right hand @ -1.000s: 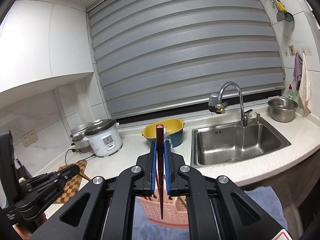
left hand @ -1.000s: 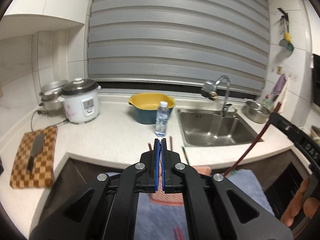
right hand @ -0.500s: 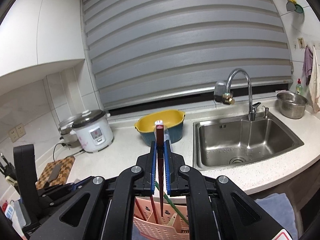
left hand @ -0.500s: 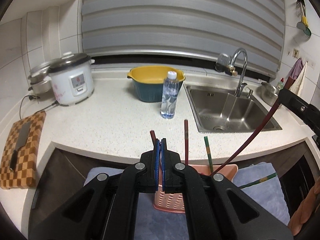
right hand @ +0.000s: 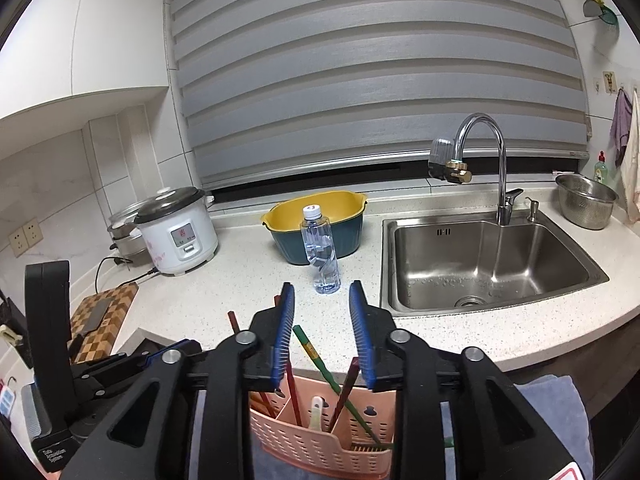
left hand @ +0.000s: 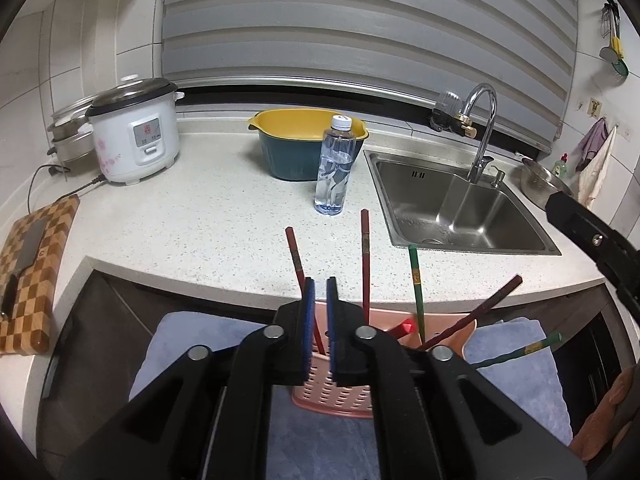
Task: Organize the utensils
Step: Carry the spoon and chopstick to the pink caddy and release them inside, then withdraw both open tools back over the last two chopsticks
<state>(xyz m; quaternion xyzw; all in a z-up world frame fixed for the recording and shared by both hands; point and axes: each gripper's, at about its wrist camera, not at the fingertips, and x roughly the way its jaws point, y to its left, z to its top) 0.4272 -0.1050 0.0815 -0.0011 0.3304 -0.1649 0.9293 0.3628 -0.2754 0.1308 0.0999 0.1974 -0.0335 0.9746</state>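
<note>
Released a moment ago, the dark red chopstick [right hand: 347,384] now stands in the pink utensil basket [right hand: 320,440], no longer pinched by the right gripper [right hand: 322,336], whose blue-padded jaws are spread wide above it. Beside it, the left gripper [left hand: 320,320] has parted its jaws slightly and holds nothing. More red chopsticks [left hand: 365,260] and a green one [left hand: 416,280] lean in the basket, which sits on a blue towel [left hand: 520,380] below the white countertop [left hand: 200,232].

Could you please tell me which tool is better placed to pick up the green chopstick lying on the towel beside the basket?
Right. The green chopstick lies on the towel on the basket's right side, nearer the right tool, whose jaws are wide open; the left tool is barely parted.
</note>
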